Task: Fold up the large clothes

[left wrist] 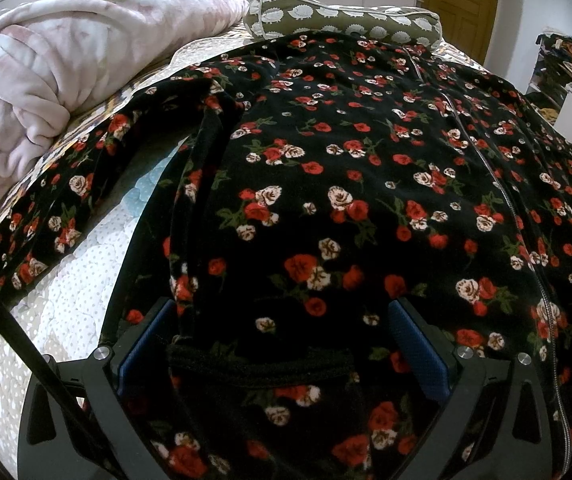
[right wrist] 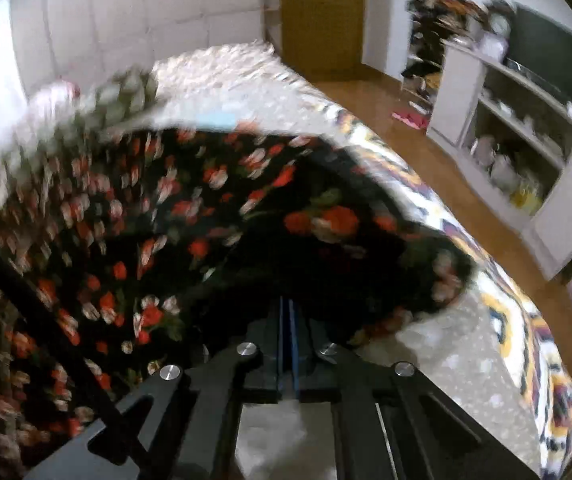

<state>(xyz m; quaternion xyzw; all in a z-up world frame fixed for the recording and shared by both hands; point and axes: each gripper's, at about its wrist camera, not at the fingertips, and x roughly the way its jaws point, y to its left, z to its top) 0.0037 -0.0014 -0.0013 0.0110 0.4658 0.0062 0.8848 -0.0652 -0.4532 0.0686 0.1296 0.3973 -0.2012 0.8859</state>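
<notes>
One flowery robe lies spread on the bed, right ahead of the left claw, whose jaws are wide apart over the hem. The right claw is pinched on a lifted flap. That flap could slip out and flop unevenly. Two claws, one pillow, one blanket.

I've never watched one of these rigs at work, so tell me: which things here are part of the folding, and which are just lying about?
Part of the job:
- black floral garment
- left gripper, open over the cloth
- right gripper, shut on the garment's edge
- bed, the work surface

Just lying about:
- pink blanket
- hedgehog-print pillow
- white shelf unit
- wooden door
</notes>
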